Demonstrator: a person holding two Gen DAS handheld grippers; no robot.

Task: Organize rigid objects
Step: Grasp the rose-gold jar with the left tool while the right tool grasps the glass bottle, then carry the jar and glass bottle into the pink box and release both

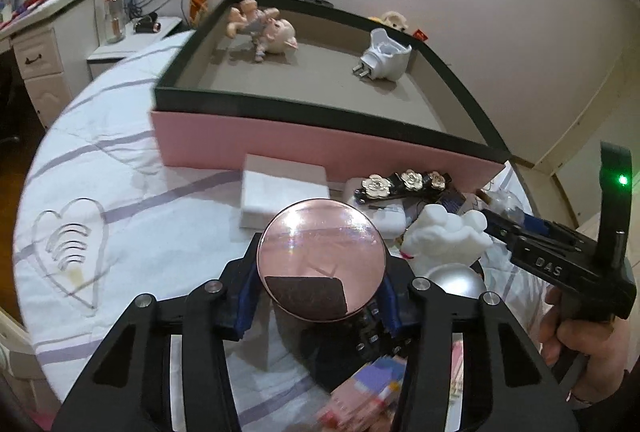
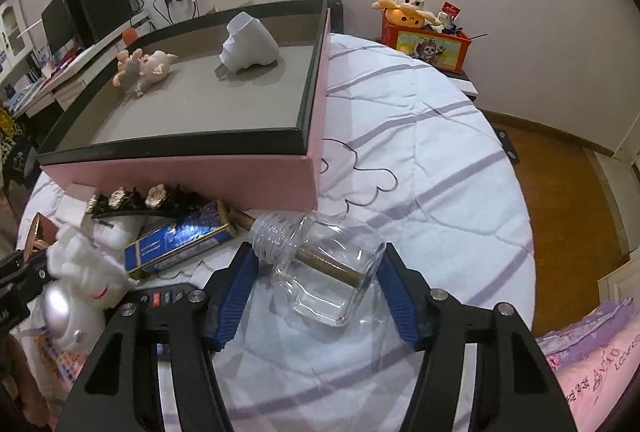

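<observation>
My left gripper is shut on a round pink compact mirror, held above the bed just in front of the pink box. The box holds a pig figurine and a white plug-in device. My right gripper is open, its fingers on either side of a clear glass bottle lying on the bed with a wooden stick inside. The right gripper also shows at the right of the left wrist view, next to a white cat figurine.
In front of the box lie a white foam block, a black flower hair clip, a blue foil box, a remote and a silver ball. A toy-filled red box stands on a nightstand.
</observation>
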